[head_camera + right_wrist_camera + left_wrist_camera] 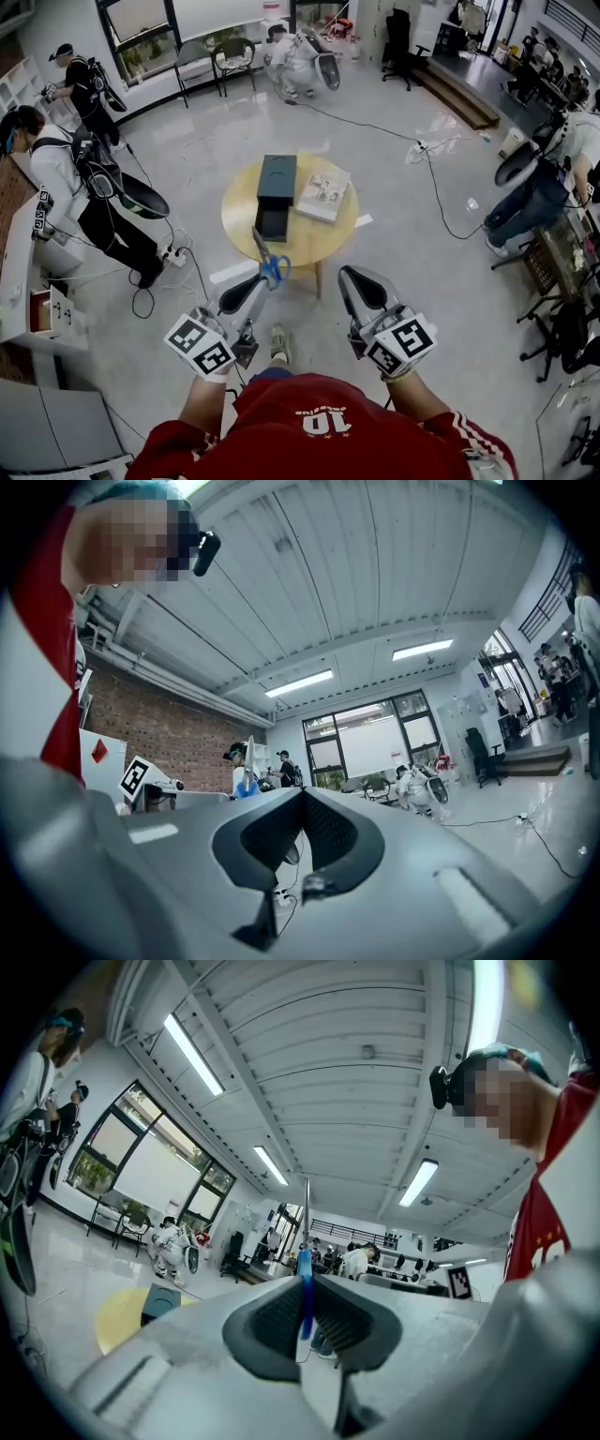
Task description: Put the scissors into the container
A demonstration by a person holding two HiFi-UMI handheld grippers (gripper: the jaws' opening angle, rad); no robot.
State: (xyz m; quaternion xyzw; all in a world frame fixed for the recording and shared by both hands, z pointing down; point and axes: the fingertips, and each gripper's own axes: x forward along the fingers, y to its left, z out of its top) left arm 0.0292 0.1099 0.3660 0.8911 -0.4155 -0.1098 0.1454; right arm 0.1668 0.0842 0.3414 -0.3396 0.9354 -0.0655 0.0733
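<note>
Clamping the scissors [267, 259] by the blue handle, left tool [261, 281] holds them aloft at the table's [242, 223] near edge; right tool [357, 282] closed, empty. Risk: narrow grip, so the scissors could pivot or slip en route to container [276, 191] toward far edge.

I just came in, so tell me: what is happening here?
A person in a red shirt holds two grippers. The left gripper is shut on blue-handled metal scissors, held up near the round wooden table. The dark rectangular container lies on that table, beside a booklet. The right gripper is shut and empty.
</note>
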